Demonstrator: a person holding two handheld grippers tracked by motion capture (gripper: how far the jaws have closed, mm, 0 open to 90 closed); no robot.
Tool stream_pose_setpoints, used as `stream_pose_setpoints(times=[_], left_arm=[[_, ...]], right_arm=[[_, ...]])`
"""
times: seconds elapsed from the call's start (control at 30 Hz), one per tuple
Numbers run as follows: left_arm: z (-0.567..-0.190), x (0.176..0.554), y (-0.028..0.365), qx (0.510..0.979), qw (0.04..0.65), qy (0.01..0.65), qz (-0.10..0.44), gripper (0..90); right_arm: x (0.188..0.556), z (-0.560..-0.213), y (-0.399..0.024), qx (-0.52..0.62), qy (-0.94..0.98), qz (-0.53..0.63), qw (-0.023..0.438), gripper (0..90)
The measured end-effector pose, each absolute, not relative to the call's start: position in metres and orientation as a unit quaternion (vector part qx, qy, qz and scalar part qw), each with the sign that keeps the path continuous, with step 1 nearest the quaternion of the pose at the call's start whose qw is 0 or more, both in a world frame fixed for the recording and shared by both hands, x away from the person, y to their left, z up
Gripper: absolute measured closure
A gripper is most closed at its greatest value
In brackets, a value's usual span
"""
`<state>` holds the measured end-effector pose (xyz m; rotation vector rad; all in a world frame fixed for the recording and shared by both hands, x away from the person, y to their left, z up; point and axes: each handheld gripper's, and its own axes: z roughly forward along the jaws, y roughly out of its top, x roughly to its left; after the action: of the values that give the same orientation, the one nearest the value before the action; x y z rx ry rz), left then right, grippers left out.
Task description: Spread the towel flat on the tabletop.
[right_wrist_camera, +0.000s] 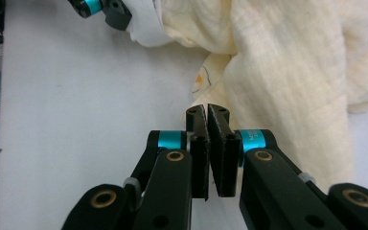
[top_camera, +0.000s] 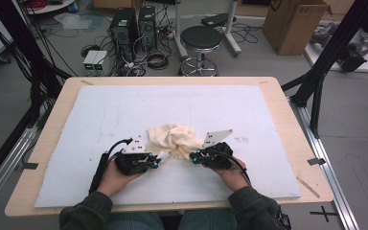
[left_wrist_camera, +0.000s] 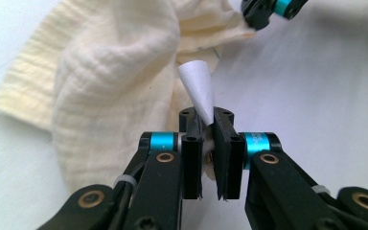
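Observation:
A crumpled cream cloth [top_camera: 175,138] lies in the middle of the white foam board [top_camera: 91,120]. My left gripper [top_camera: 161,159] sits at the cloth's near left side. In the left gripper view the left gripper [left_wrist_camera: 206,117] is shut on a white tag [left_wrist_camera: 195,84] sewn to the cloth [left_wrist_camera: 110,72]. My right gripper [top_camera: 191,155] is at the cloth's near right side. In the right gripper view its jaws [right_wrist_camera: 206,112] are pressed together at the edge of the cloth [right_wrist_camera: 287,72], and they seem to pinch a thin bit of it. A person's hands hold both grippers.
The foam board covers most of a wooden table [top_camera: 290,129]. On the floor beyond the table are a round stool [top_camera: 200,40], two computer towers [top_camera: 132,28] with cables, and a cardboard box [top_camera: 292,24]. Black frame posts [top_camera: 323,62] stand at the right.

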<state>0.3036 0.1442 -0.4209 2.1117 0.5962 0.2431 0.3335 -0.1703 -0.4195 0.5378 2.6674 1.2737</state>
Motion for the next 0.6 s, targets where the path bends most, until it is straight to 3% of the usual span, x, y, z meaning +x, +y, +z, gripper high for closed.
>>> stream_pose_setpoints(times=[0.6], left_arm=[[-0.4, 0.291, 0.193, 0.805, 0.513, 0.272, 0.122, 82.7]], right_arm=[[0.313, -0.391, -0.222, 0.196, 0.857, 0.465, 0.107, 87.3]])
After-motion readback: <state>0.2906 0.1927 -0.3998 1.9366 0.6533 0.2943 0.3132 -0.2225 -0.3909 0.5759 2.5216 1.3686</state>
